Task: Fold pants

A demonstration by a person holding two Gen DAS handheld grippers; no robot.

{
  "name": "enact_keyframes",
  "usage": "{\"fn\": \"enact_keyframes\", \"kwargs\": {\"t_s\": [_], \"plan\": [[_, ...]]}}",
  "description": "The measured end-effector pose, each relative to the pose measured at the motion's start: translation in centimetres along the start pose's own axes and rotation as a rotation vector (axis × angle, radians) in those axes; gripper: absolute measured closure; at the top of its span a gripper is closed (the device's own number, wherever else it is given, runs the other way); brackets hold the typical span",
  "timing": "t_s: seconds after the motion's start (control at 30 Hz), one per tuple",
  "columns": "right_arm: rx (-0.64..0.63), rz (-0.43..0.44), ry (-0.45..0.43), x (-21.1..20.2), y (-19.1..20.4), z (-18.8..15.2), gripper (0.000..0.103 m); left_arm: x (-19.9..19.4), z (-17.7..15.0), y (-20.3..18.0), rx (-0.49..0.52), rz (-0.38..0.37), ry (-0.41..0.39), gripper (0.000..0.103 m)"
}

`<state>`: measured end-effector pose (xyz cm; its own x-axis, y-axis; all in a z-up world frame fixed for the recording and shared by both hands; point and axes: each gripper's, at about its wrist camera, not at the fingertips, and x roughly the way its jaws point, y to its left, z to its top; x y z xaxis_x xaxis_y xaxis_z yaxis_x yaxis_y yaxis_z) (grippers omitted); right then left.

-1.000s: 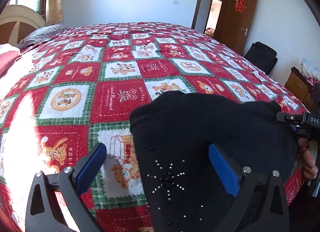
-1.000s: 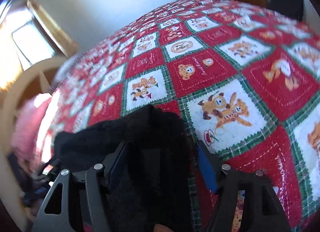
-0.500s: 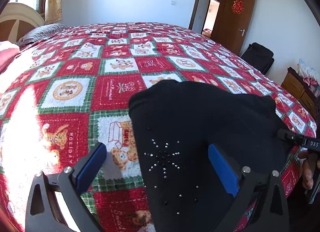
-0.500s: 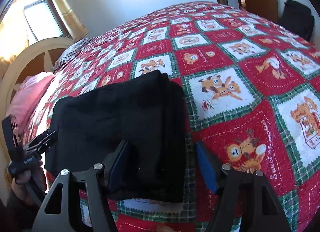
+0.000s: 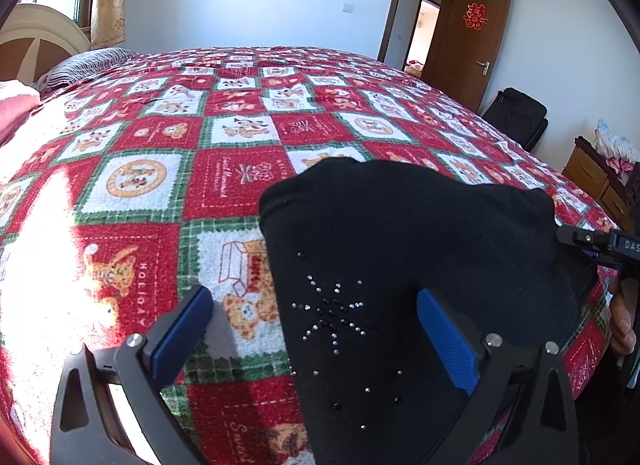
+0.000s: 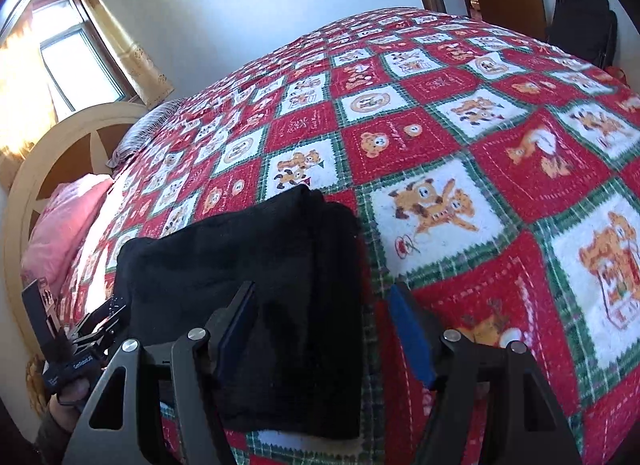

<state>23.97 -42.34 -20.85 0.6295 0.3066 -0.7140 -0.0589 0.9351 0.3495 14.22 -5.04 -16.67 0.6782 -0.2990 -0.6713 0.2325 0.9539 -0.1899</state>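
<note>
Two claws hover over the black pants [image 5: 400,265], which lie folded into a compact block near the bed's [image 5: 240,125] near edge, likely so both hands reach them easily. Left claw [image 5: 312,337] stands wide, straddling the bundle's left edge without pinching it. Right claw [image 6: 324,329] is also spread, straddling the right edge, apparently releasing or checking the finished fold.

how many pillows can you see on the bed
2: a pink pillow at the near corner by the headboard, and a striped pillow farther along the bed's head. More may be hidden beyond the frame.
</note>
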Motion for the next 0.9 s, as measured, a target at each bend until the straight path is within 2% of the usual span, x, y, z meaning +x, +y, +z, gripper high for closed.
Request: {"fn": "enact_keyframes", "kwargs": {"t_s": [0.07, 0.2, 0.27, 0.47, 0.63, 0.77, 0.83, 0.9], "plan": [[-0.009, -0.016, 0.016, 1.1, 0.0, 0.6, 0.035, 0.0, 0.0, 0.0, -0.001, -0.001, 0.0, 0.0], [0.05, 0.04, 0.037, 1.8, -1.1, 1.3, 0.037, 0.0, -0.2, 0.0, 0.004, -0.003, -0.011, 0.0], [0.033, 0.056, 0.048, 1.4, -1.2, 1.0, 0.043, 0.0, -0.1, 0.1, 0.007, -0.005, -0.009, 0.0], [-0.004, 0.082, 0.077, 1.5, -1.7, 0.7, 0.044, -0.5, -0.1, 0.9, 0.015, -0.037, -0.002, 0.0], [-0.008, 0.098, 0.051, 1.4, -1.5, 0.4, 0.044, 0.0, -0.1, 0.4, 0.015, -0.015, -0.016, 0.0], [0.025, 0.131, 0.057, 1.7, -1.9, 0.6, 0.044, 0.6, 0.3, 1.0, -0.014, -0.044, -0.026, 0.0], [0.037, 0.149, 0.059, 2.0, -1.7, 0.5, 0.053, 0.7, 0.5, 0.9, -0.021, -0.039, -0.025, 0.0], [0.032, 0.149, 0.054, 1.9, -1.4, 0.4, 0.056, 0.7, 0.5, 0.7, -0.01, -0.027, -0.021, 0.0]]}}
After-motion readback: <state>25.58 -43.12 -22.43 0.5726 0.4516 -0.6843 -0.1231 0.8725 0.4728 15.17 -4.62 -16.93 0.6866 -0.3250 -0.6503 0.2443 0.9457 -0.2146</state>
